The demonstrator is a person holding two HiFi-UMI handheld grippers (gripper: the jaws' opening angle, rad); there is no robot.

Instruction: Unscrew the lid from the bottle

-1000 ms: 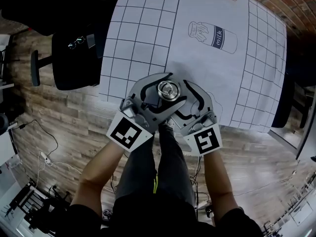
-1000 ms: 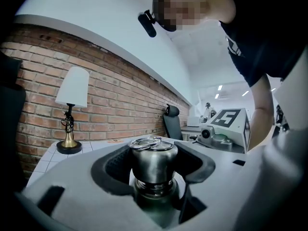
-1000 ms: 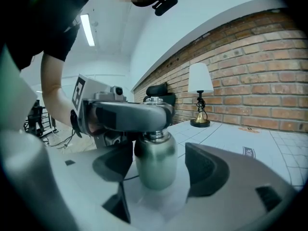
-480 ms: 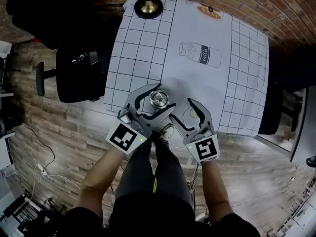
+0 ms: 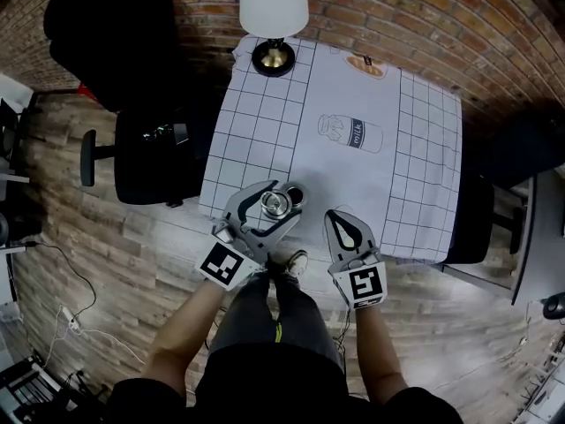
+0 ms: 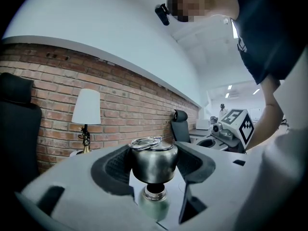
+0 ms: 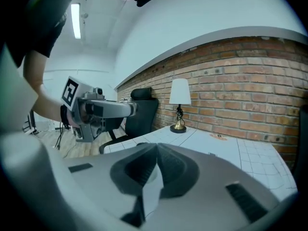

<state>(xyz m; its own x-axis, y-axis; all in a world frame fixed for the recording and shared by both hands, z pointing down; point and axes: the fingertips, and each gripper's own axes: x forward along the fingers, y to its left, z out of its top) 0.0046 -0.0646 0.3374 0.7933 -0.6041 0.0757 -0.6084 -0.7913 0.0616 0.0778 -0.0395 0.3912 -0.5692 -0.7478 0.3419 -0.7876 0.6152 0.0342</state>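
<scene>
A steel lid [image 5: 275, 204] with a wire ring on top sits between the jaws of my left gripper [image 5: 281, 198] at the table's near edge. In the left gripper view both pads press on the lid [image 6: 153, 161], and the threaded neck and pale green body of the bottle [image 6: 155, 204] show just beneath it. I cannot tell whether the lid still sits on the thread. My right gripper [image 5: 339, 216] is a little to the right of the bottle, apart from it. Its jaws are together with nothing between them, as the right gripper [image 7: 155, 154] view shows.
The table wears a white checked cloth [image 5: 415, 175] with a printed milk bottle [image 5: 353, 133]. A lamp [image 5: 274, 25] with a brass base stands at the far edge. A black office chair [image 5: 150, 148] is left of the table, and another dark seat [image 5: 508, 170] is to the right.
The right gripper, open beside the bottle a second ago, has drawn back to the right and shut empty. The left gripper keeps its hold on the lid. The head view has pulled back.
</scene>
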